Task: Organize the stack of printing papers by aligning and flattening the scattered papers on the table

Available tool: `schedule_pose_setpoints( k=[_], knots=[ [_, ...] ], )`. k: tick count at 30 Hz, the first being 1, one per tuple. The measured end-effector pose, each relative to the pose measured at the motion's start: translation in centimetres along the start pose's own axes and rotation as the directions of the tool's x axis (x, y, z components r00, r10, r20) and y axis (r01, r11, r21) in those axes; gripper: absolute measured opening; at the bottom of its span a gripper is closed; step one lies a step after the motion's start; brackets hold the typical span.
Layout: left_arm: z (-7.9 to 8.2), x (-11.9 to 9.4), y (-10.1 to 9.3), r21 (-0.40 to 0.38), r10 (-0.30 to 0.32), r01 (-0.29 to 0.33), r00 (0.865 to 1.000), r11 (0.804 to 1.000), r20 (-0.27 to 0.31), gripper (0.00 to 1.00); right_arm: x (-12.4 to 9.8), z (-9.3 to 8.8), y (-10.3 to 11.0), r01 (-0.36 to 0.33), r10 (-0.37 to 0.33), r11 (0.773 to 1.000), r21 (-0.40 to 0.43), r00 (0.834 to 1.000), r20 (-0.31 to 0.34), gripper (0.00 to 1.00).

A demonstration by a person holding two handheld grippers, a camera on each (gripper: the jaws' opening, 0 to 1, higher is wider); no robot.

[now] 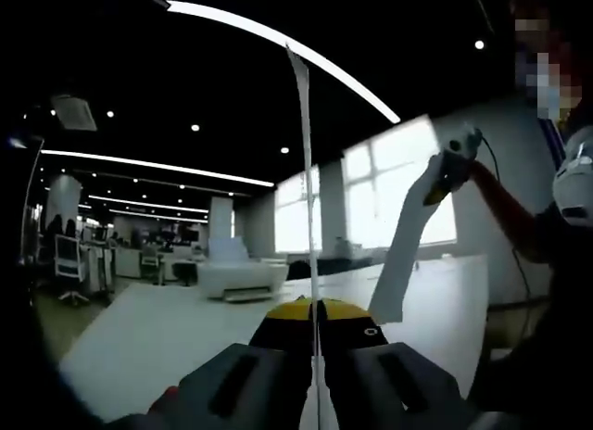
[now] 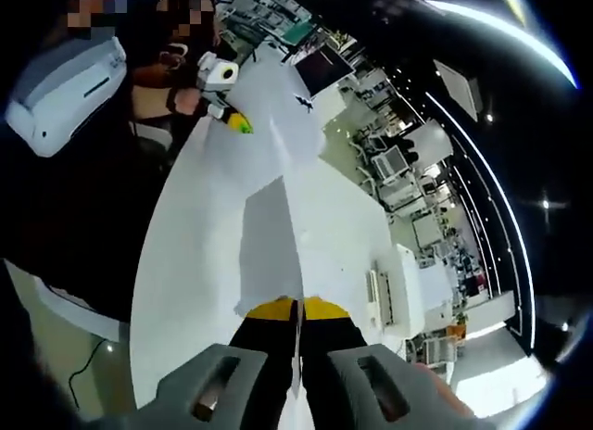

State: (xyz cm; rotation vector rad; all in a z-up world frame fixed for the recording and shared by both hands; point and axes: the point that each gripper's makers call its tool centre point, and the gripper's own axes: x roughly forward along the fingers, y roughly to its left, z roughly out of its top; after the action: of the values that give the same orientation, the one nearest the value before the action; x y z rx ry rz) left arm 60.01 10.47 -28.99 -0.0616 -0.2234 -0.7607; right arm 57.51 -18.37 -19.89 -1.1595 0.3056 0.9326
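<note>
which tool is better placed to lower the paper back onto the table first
Likely the left. Both tools are shut on the same paper, held above the table. The left tool sits low near the tabletop, while the right tool holds its end raised higher.

Two grippers [image 1: 315,311], one paper sheet [image 1: 304,189], one table [image 1: 167,333], one printer [image 1: 243,274].

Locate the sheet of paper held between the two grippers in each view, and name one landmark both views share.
Left gripper view: the sheet of paper runs edge-on as a thin vertical line up the centre, from the left gripper.
Right gripper view: the sheet spreads wide from the right gripper up to the left gripper.
Shared landmark: the white table beneath.
</note>
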Motion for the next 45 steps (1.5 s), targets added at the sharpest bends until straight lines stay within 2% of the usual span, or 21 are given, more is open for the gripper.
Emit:
schedule_pose_setpoints(
  k=[4,7,12,19,27,36,45],
  knots=[
    [0.1,0.0,-0.1,-0.002,-0.002,0.002,1.000,1.000,0.001,0.06,0.3,0.8,0.6,-0.043,0.044,0.999,-0.006,0.999,0.016,0.00],
    [0.1,0.0,-0.2,0.003,-0.009,0.009,1.000,1.000,0.000,0.06,1.2,1.3,1.4,-0.106,0.106,0.994,-0.009,0.994,0.013,0.00],
    [0.0,0.1,-0.5,0.006,-0.019,0.019,1.000,1.000,-0.002,0.06,3.3,2.4,2.9,-0.193,0.193,0.981,-0.033,0.981,0.007,0.00],
    [0.0,0.0,-0.4,0.000,-0.017,0.017,1.000,1.000,0.000,0.06,6.3,3.7,3.1,-0.268,0.268,0.962,-0.055,0.963,-0.010,0.00],
    [0.1,0.0,-0.6,0.002,-0.027,0.027,1.000,1.000,0.003,0.06,8.8,5.2,3.2,-0.323,0.319,0.942,-0.092,0.946,-0.060,0.00],
    [0.0,0.1,-0.8,-0.005,-0.032,0.032,0.999,0.999,0.000,0.06,10.3,6.3,2.2,-0.337,0.330,0.937,-0.093,0.941,-0.079,0.00],
    [0.0,0.1,-0.9,-0.003,-0.036,0.036,0.999,0.999,-0.002,0.06,11.6,6.9,2.5,-0.393,0.382,0.916,-0.080,0.915,-0.127,0.00]
  ],
)
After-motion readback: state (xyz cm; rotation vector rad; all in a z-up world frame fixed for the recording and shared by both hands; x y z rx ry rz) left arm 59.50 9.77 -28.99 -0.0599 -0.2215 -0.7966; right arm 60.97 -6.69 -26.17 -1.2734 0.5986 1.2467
